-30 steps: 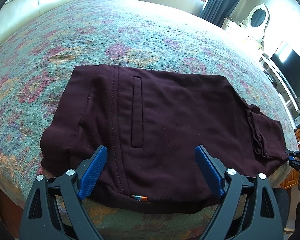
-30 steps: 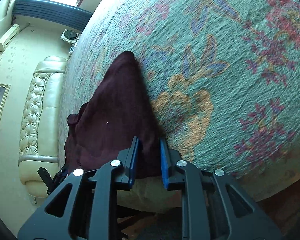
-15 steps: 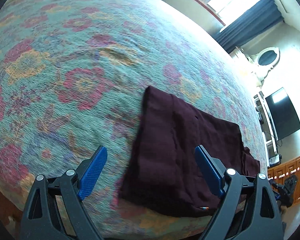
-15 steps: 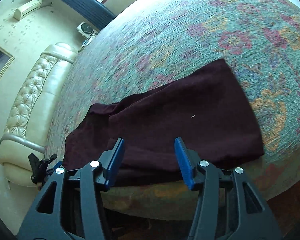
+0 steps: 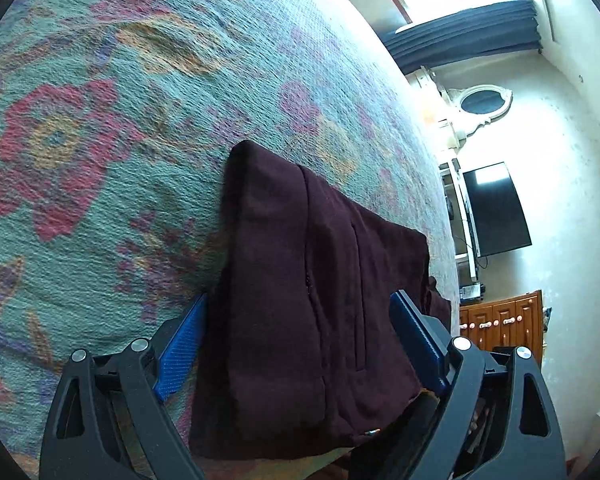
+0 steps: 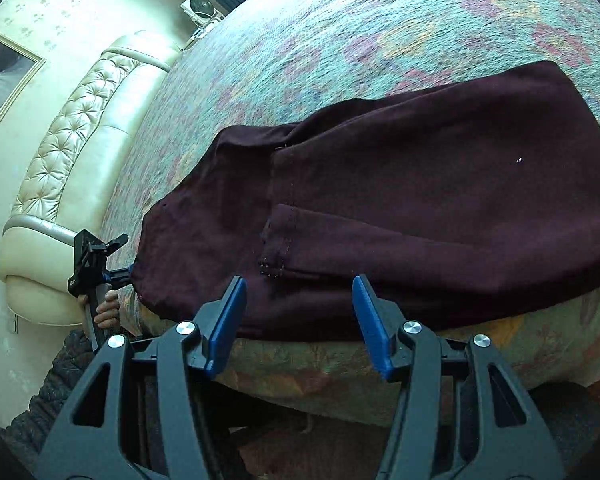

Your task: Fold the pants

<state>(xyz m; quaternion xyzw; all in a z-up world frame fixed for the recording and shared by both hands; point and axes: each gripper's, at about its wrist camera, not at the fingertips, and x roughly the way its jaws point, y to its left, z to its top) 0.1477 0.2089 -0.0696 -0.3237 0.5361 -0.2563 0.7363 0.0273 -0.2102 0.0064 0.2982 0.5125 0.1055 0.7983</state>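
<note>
Dark maroon pants (image 5: 300,300) lie folded on a flowered bedspread (image 5: 100,160) near the bed's front edge. My left gripper (image 5: 300,336) is open, its blue fingers either side of the pants' near left end. In the right wrist view the pants (image 6: 400,200) spread across the bed, and my right gripper (image 6: 300,312) is open and empty just off their front edge. The left gripper (image 6: 96,256) shows there too, at the pants' left end.
A cream tufted sofa (image 6: 68,152) stands beyond the bed's left side. A television (image 5: 496,208), a wooden cabinet (image 5: 500,320) and a mirrored dresser (image 5: 472,108) stand at the right. The bed's front edge (image 6: 340,372) drops off below the right gripper.
My right gripper has let go of the pants, opened and drawn back. My left gripper has swung round to the pants' left end and moved in around it.
</note>
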